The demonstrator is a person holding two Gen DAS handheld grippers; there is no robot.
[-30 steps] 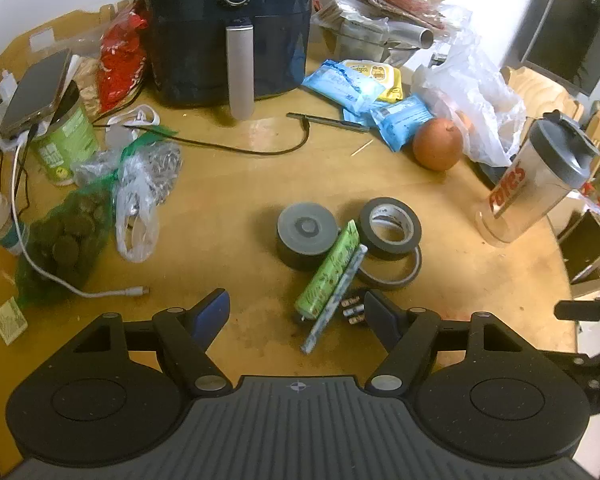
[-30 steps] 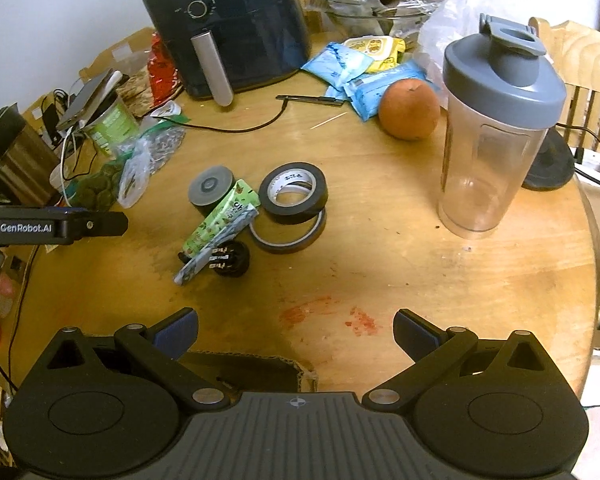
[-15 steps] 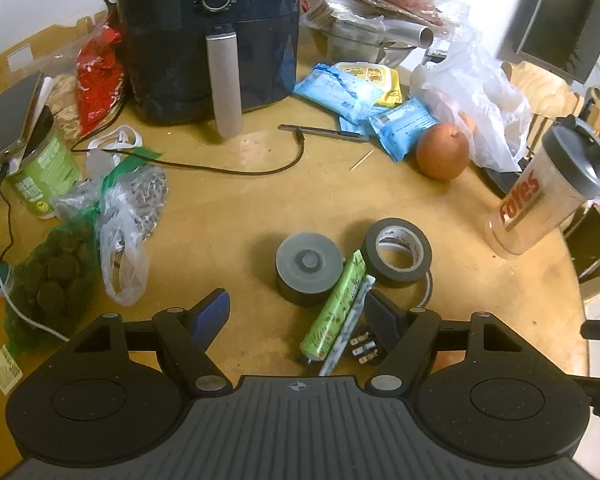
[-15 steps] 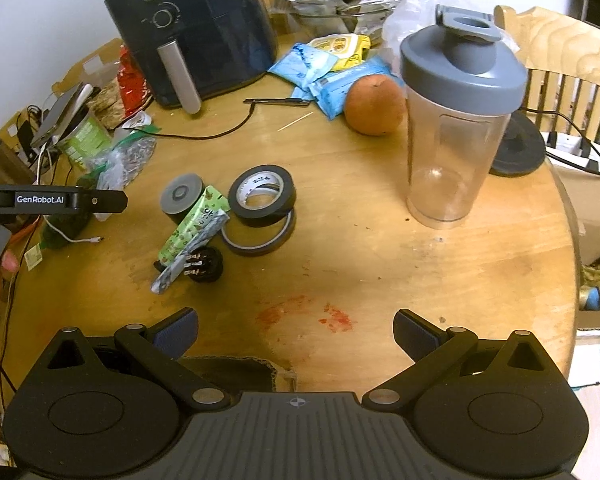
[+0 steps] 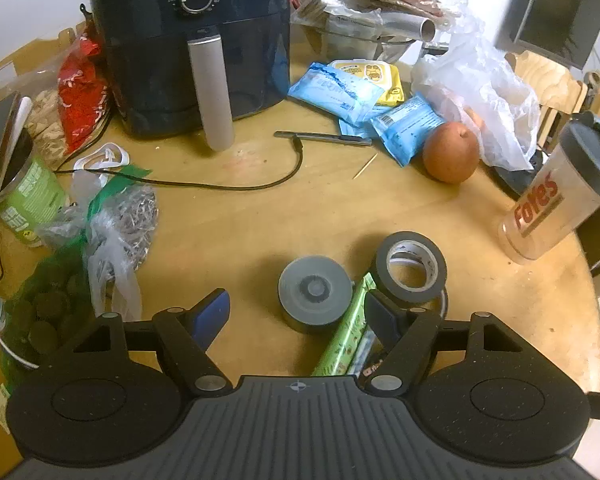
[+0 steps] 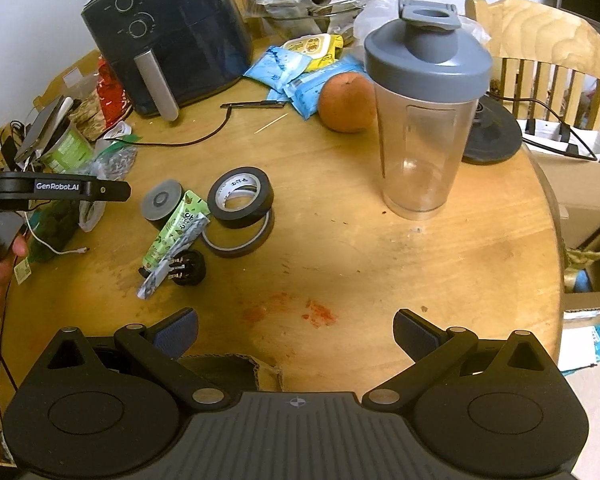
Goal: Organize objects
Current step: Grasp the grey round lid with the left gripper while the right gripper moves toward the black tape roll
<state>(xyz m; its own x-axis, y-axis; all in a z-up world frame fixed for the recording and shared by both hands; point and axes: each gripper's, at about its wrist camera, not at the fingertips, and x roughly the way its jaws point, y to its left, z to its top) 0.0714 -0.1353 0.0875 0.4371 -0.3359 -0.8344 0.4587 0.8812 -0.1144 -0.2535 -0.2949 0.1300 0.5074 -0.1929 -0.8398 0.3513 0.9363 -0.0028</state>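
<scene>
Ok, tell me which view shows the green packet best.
The right wrist view: the green packet lies there whole, between the grey roll and the tape rolls. In the left wrist view, the packet is partly hidden behind the left tongs.

Shaker bottle [image 5: 556, 204]: red slanted lettering down the clear wall, reads roughly "Fores", first letters sure, the rest less so.
Left gripper [image 6: 60, 190]: white "GenRobot.AI" printed along the black side, plain from the right wrist view.
Green wrapper [image 6: 172, 228]: dark print on the face, too small to read.
Black tape roll [image 6: 240, 196]: small marks on the white inner core, unreadable.
</scene>
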